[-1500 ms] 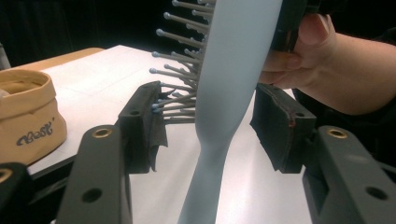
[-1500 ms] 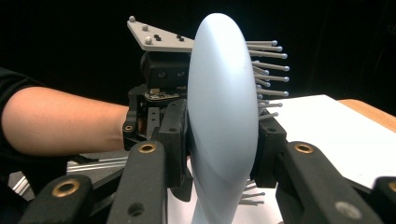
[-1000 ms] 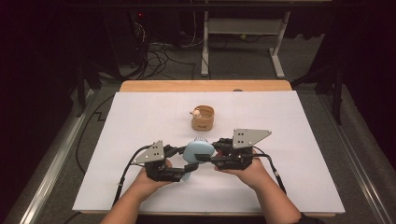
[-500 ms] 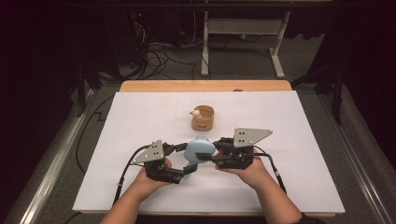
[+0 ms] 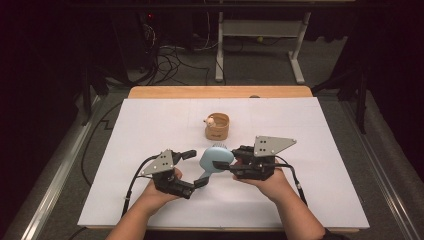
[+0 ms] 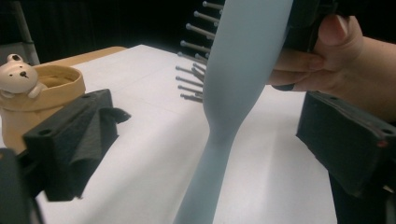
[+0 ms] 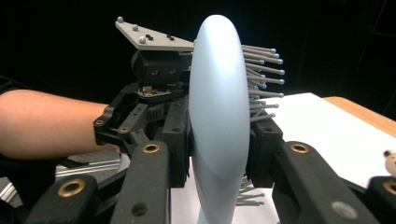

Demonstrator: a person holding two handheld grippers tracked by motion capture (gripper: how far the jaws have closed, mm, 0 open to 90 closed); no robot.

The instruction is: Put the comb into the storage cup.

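Observation:
A light blue hairbrush [image 5: 216,157] with metal bristles is held just above the white table between the two hands. My right gripper [image 5: 229,156] is shut on the brush head, its pads pressing the back and the bristle side [image 7: 217,116]. My left gripper [image 5: 197,168] is open, and its jaws have just been opening. The brush handle [image 6: 219,154] runs between the wide-apart pads [image 6: 79,140] without touching either. The left gripper also appears behind the brush [image 7: 159,70] in the right gripper view.
A tan round cup [image 5: 217,126] with a small bear figure [image 6: 18,72] on its rim stands behind the brush at mid-table. The white sheet [image 5: 150,125] covers the table, with a wooden edge [image 5: 220,92] at the back and cables on the floor beyond.
The left gripper's jaws have spread apart and let go of the brush handle. Both hands and the brush have stayed in place.

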